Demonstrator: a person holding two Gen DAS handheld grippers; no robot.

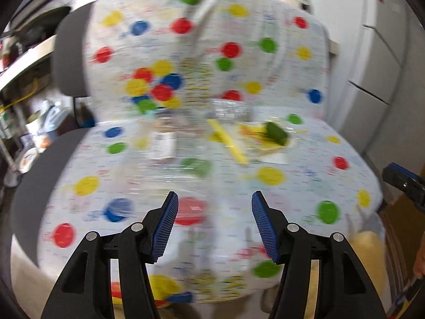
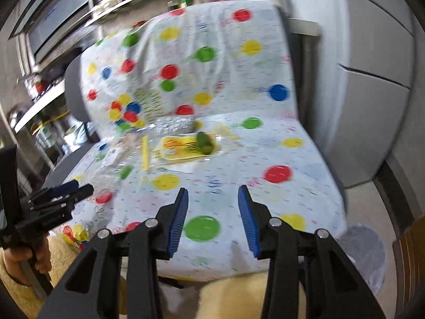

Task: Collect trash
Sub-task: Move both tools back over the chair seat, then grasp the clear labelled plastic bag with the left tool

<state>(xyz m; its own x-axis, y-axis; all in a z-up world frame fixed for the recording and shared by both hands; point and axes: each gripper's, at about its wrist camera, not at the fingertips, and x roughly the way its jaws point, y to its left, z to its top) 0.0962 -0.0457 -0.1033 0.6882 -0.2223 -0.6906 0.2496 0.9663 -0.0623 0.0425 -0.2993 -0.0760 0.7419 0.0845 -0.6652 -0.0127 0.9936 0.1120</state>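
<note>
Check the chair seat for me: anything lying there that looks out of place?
Yes. Litter sits on the chair's spotted cover near the seat back: a yellow tray with a dark green lump on it, a yellow stick beside it, and crumpled clear plastic behind. Blur hides finer detail.

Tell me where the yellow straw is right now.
The yellow straw lies on the seat of the dotted chair, just left of the yellow tray in the right wrist view.

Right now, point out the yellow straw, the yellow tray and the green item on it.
yellow straw [image 2: 144, 152], right wrist view, mid-length of the stick.
yellow tray [image 2: 174, 151], right wrist view, its printed left half.
green item [image 2: 205, 146], right wrist view, middle of its top surface.
</note>
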